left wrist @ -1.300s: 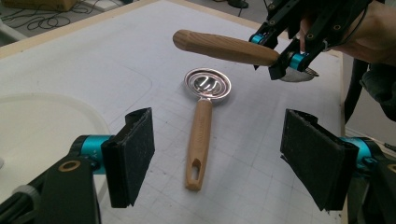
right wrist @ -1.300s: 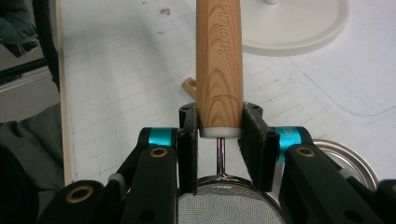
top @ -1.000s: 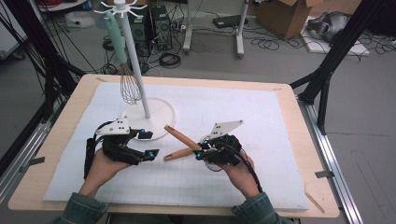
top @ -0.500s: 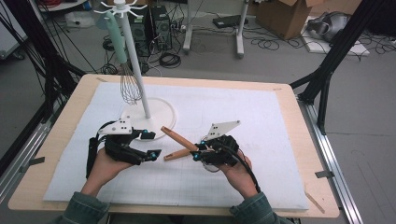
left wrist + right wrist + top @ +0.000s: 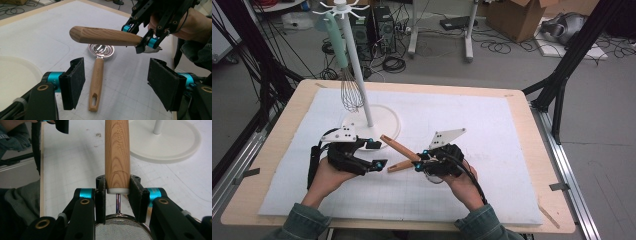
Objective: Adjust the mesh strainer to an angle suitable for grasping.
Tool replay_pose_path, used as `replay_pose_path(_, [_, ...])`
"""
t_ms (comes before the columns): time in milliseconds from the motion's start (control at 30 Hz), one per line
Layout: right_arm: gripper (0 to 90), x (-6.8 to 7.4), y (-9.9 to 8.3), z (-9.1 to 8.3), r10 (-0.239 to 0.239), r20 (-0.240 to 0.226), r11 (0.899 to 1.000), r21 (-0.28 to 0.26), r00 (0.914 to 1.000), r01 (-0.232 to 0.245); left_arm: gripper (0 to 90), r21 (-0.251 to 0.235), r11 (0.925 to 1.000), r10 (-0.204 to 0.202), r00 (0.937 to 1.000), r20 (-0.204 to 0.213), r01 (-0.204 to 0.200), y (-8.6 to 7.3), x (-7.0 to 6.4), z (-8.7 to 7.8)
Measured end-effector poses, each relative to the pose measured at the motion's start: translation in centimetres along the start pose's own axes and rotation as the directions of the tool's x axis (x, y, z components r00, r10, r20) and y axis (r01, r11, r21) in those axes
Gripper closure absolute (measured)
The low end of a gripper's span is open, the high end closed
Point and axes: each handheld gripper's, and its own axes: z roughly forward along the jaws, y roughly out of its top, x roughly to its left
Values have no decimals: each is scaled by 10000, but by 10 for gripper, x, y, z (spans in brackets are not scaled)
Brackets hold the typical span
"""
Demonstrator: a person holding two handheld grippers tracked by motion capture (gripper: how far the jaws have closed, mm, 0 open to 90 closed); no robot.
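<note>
Wooden handle of the strainer (image 5: 117, 155) is sitting clenched between your right gripper (image 5: 422, 159) pads, right at the ferrule end, mesh bowl tucked down by the gripper body; in the left gripper view that handle (image 5: 105, 36) is hanging level in the air above the mat (image 5: 492, 125), free end pointing at the stand base (image 5: 384, 121); left gripper (image 5: 117, 86) is spread wide and holding nothing, jaws straddling the wooden-handled spoon (image 5: 97, 77) that is lying flat on the mat, metal bowl away from you, hanging hole near the jaws. My read: you are setting up either a handover or a hang on the rack (image 5: 354, 60) where the whisk (image 5: 349, 85) is already dangling; cannot tell which. If handing over, be bringing the left pads onto the middle of the strainer handle, square to the grain, closing fully before the right is letting go; the round wood is looking slippery, so a skewed pinch is risking a roll. If hanging, keep the handle tip leading and clear of the whisk wires; avoid clipping the spoon underneath while lowering.
</note>
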Motion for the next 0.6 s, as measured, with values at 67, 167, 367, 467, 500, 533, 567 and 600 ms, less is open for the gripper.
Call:
replay_pose_path(67, [694, 1, 1, 3, -19, -19, 10000, -42, 10000, 18, 311, -5, 10000, -25, 10000, 30, 25, 0, 1, 1])
replay_pose_path(167, [694, 2, 4, 8, -146, -134, 9999, -50, 9998, 145, 316, -2, 10000, -43, 9999, 152, 43, 1, 1, 3])
replay_pose_path(367, [694, 6, 7, 14, -250, -228, 9996, -137, 9994, 247, 336, -87, 9999, -96, 9994, 341, 99, 3, -1, 6])
replay_pose_path(467, [694, 7, 8, 14, -247, -264, 9994, -238, 9993, 241, 342, -95, 9999, -130, 9991, 401, 134, 4, -1, 7])
replay_pose_path(500, [694, 7, 8, 15, -260, -306, 9993, -290, 9992, 251, 343, -129, 9998, -151, 9990, 414, 156, 4, -1, 8])
replay_pose_path(533, [694, 8, 8, 15, -270, -304, 9992, -315, 9992, 260, 347, -126, 9998, -127, 9990, 430, 133, 5, -1, 8])
replay_pose_path(567, [694, 8, 9, 16, -246, -320, 9991, -340, 9992, 235, 350, -148, 9998, -142, 9989, 455, 149, 6, -2, 8])
replay_pose_path(600, [694, 9, 9, 16, -246, -360, 9991, -362, 9990, 233, 354, -168, 9997, -171, 9987, 475, 180, 6, -2, 8])
